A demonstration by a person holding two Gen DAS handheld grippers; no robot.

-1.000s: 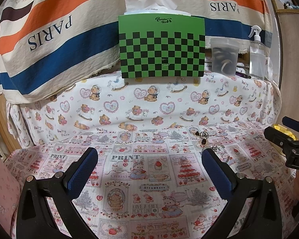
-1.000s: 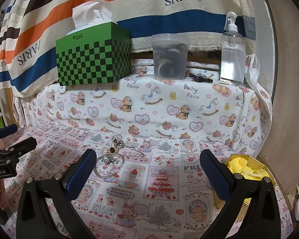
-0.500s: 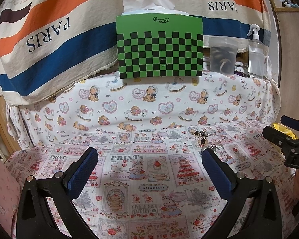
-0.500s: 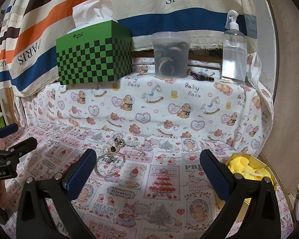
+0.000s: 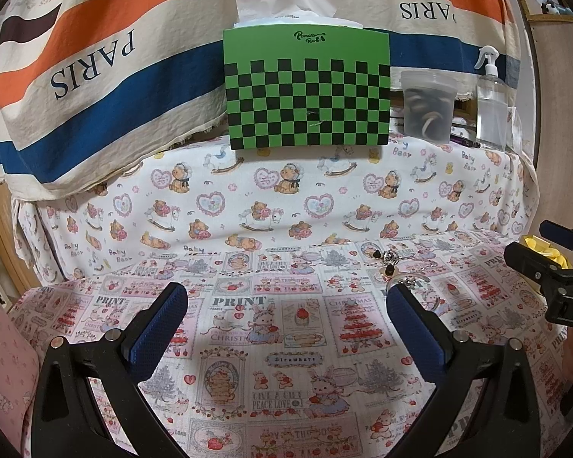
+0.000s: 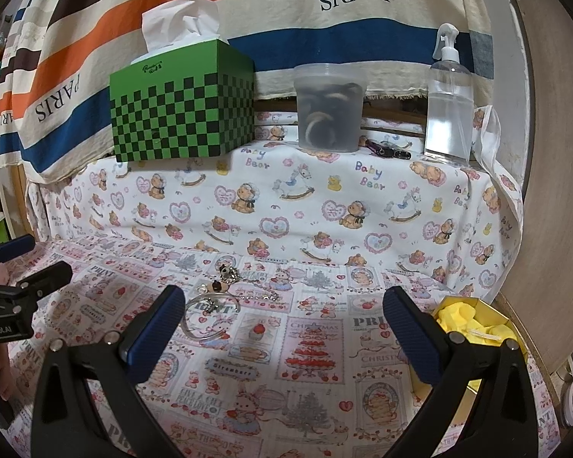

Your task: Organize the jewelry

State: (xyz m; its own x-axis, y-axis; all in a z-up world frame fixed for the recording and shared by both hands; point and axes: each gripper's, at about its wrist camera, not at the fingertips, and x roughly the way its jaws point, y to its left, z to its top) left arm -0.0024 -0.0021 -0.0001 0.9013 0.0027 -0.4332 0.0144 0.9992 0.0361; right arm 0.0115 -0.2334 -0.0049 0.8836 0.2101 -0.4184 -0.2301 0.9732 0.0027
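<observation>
A small pile of jewelry [image 6: 225,290] lies on the patterned cloth: a silver bangle [image 6: 210,318], a chain and dark beaded pieces. In the left wrist view the jewelry [image 5: 391,267] sits just beyond my right fingertip. A yellow box [image 6: 477,324] with yellow padding stands at the right; its corner shows in the left wrist view [image 5: 542,248]. My left gripper [image 5: 286,320] is open and empty, low over the cloth. My right gripper [image 6: 282,320] is open and empty, with the bangle by its left finger.
On the raised ledge behind stand a green checkered tissue box [image 6: 183,114], a lidded translucent tub [image 6: 328,110], a clear spray bottle [image 6: 449,103] and a dark clip [image 6: 386,149]. A striped PARIS cloth [image 5: 95,61] hangs behind. A wooden panel [image 6: 546,229] closes the right side.
Both grippers have shifted only slightly; the scene sits a little lower in each view. Both stay open and nothing was picked up.
</observation>
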